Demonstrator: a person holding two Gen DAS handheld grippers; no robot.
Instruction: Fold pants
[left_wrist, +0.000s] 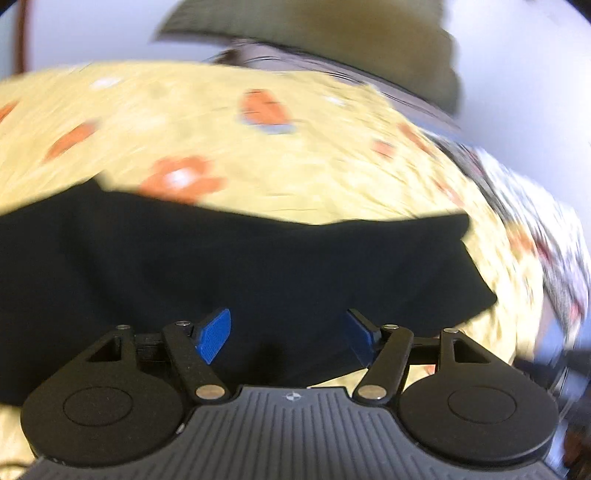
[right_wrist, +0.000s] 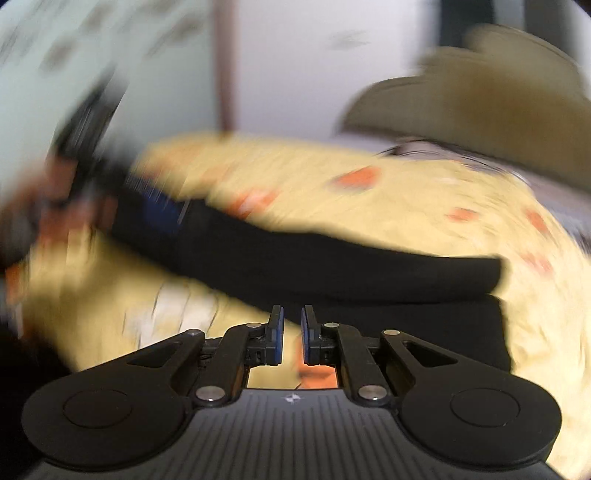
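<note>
Black pants (left_wrist: 236, 258) lie across yellow flowered bedding (left_wrist: 258, 155); both views motion-blurred, folds unreadable. Left gripper (left_wrist: 288, 336) above pants, jaws apart, empty. Right gripper (right_wrist: 292, 334) jaws nearly together, narrow gap, nothing between them. Pants cut off at left.

Each black claw (left_wrist: 290, 338) (right_wrist: 292, 336) has blue pads, silver screws, and perhaps a ribbed grey body.

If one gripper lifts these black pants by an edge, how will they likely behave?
Probably floppy: the black pants lie limp and flat on the yellow floral sheet, so the rest would drape. Likely light. A push would probably bunch them on that soft sheet.
</note>
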